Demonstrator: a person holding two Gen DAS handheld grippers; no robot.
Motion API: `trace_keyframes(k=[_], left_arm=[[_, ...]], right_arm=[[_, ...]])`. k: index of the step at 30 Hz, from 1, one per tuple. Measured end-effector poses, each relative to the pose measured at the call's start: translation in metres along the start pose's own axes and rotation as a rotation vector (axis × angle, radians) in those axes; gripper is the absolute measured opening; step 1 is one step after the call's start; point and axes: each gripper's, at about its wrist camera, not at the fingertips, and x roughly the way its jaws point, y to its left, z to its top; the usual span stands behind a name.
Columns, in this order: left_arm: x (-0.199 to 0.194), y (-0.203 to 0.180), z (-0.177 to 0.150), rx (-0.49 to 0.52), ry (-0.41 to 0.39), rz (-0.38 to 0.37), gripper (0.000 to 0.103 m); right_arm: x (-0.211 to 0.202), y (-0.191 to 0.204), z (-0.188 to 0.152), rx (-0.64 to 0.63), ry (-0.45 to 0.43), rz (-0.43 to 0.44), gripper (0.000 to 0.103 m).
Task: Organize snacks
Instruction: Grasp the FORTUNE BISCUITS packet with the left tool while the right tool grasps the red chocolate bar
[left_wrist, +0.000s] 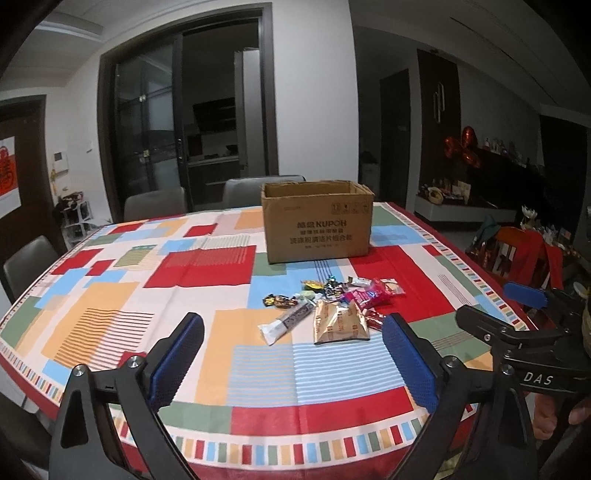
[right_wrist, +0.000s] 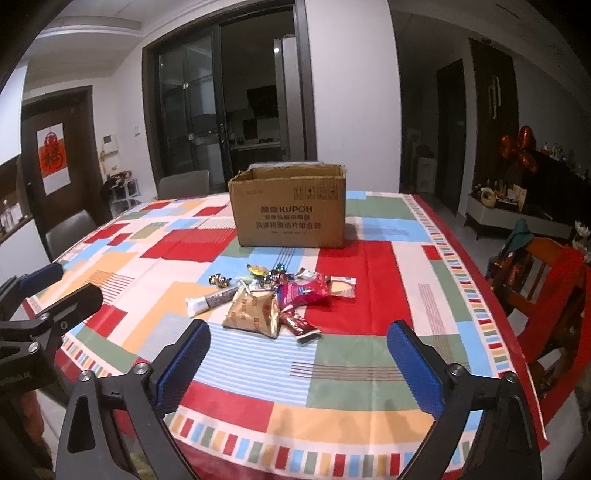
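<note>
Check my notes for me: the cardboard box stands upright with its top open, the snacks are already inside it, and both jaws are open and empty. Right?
Not quite. The snacks lie in a pile on the tablecloth in front of the cardboard box, not inside it; the right wrist view shows this. The rest holds.

Brown open-topped cardboard box (left_wrist: 317, 221) at far side of table: "KUPOH" printed on front, Chinese lines beneath too blurred to read. Black gripper body (left_wrist: 539, 378) at right edge of left wrist view: white letters "DAS". Red-on-white poster (right_wrist: 53, 158) on dark door: Chinese character "福".
</note>
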Motion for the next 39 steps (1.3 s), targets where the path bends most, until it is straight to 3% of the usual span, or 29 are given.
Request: trace_keyframes(k=[6,17,29,39], left_arm=[[0.031,-0.004,0.003,0.017,0.039,-0.064,0.090],[0.103,-0.006,-0.001,-0.003,0.188,-0.180,0.074],[0.178,-0.005,-0.013,-0.084,0.360,-0.305,0.068],[0.221,-0.004,-0.020,-0.140,0.439,-0.368,0.068]], right_arm=[[0.029,-0.006,0.002,-0.016,0.048,0.035,0.084],[0.092,-0.013,0.003,-0.042,0.173,0.079,0.066],[0.152,-0.015,0.001,-0.061,0.311,0.138,0.048],[0.182,-0.010,-0.004,-0.101,0.366,0.179,0.043]])
